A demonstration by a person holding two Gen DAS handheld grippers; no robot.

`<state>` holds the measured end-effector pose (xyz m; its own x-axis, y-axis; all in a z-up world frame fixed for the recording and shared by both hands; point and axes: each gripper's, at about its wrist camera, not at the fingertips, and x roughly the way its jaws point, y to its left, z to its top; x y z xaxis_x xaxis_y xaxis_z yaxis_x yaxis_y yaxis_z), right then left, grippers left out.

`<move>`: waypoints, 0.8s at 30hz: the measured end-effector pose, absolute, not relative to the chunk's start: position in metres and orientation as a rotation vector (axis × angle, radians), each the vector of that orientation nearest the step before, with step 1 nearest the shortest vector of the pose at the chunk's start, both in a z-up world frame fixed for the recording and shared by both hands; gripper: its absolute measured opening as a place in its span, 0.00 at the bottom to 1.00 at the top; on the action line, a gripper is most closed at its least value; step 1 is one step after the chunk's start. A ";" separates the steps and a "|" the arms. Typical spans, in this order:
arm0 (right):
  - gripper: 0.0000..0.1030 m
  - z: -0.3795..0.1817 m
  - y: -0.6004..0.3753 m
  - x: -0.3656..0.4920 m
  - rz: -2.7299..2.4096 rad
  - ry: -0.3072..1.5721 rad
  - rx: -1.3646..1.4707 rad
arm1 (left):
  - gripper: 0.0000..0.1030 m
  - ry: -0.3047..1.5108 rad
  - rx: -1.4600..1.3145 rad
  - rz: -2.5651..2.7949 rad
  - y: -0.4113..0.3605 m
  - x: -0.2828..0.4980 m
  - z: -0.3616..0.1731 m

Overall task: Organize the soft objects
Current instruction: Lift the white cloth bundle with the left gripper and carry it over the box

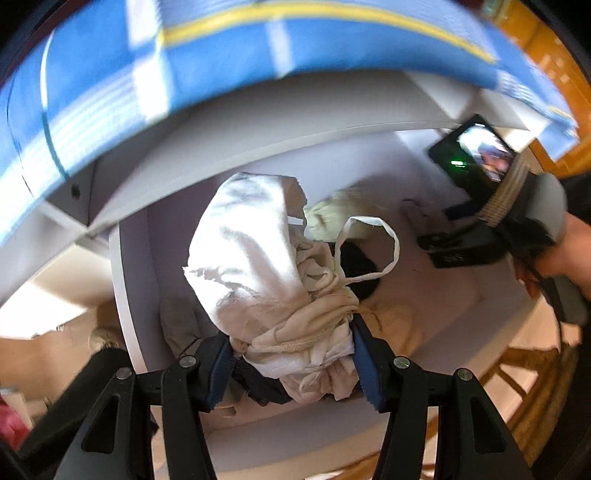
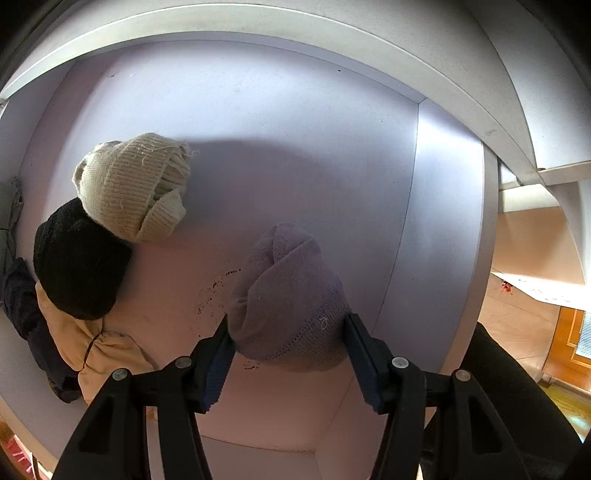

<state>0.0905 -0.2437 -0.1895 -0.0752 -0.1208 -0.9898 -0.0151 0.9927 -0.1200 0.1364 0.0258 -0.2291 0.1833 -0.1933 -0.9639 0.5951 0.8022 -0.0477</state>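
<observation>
My left gripper is shut on a crumpled bundle of white and cream cloth, held above a white shelf compartment; a white strap loop hangs from it. My right gripper points down into the same kind of compartment and is shut on a rolled grey-lilac knit sock. To its left lie a beige ribbed knit roll, a black knit roll and a cream cloth. In the left wrist view the other gripper, held in a hand, shows at the right.
A blue checked cloth with a yellow stripe lies on the shelf board above. A dark cloth sits at the compartment's left wall. White shelf edges frame the opening. Wooden flooring shows below.
</observation>
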 end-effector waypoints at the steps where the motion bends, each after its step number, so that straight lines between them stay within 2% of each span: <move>1: 0.57 -0.190 -0.245 0.089 -0.086 1.644 -0.106 | 0.56 1.256 0.397 -0.593 0.022 0.136 -0.222; 18: 0.57 -0.184 -0.245 0.090 -0.086 1.648 -0.095 | 0.56 1.094 0.375 -0.873 0.018 0.118 -0.086; 24: 0.57 -0.184 -0.246 0.090 -0.085 1.649 -0.093 | 0.56 1.149 0.356 -0.913 0.015 0.107 -0.071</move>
